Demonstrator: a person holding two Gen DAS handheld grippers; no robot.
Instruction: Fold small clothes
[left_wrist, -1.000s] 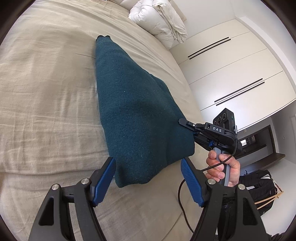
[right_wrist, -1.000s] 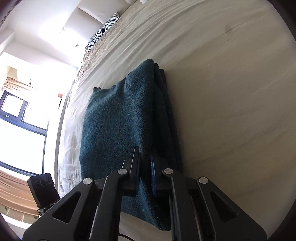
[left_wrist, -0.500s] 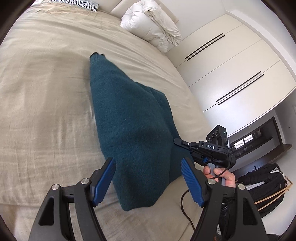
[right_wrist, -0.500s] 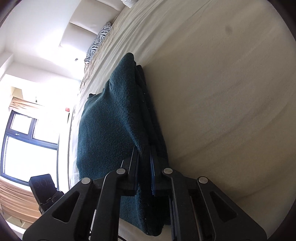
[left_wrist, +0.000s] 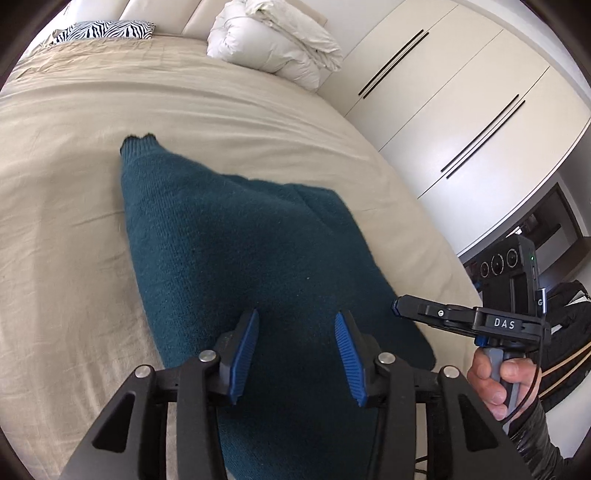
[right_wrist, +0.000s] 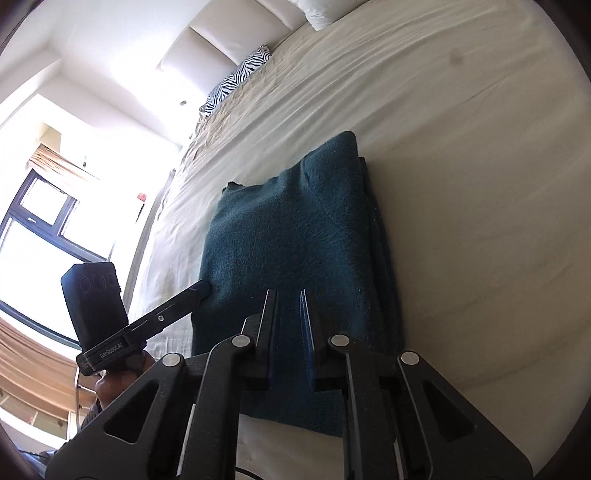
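A dark teal knitted sweater (left_wrist: 240, 251) lies folded on the beige bed sheet (left_wrist: 62, 206), one ribbed cuff pointing toward the headboard. It also shows in the right wrist view (right_wrist: 291, 243), with stacked folded layers along its right edge. My left gripper (left_wrist: 295, 332) is open over the sweater's near end, with nothing between its blue pads. My right gripper (right_wrist: 289, 314) has its jaws a narrow gap apart above the sweater's near edge; I see no cloth pinched between them. It also shows in the left wrist view (left_wrist: 397, 306), beside the sweater's right edge.
A white bundled duvet (left_wrist: 273, 44) and a zebra-print pillow (left_wrist: 103, 29) lie by the headboard. White wardrobe doors (left_wrist: 461, 110) stand to the right of the bed. A window (right_wrist: 40, 225) is on the far side. A black bag (left_wrist: 569, 314) sits on the floor.
The left gripper has moved forward over the sweater's near end and its jaws have narrowed. The right gripper's jaws have parted slightly and no longer pinch the cloth. The sweater lies flatter.
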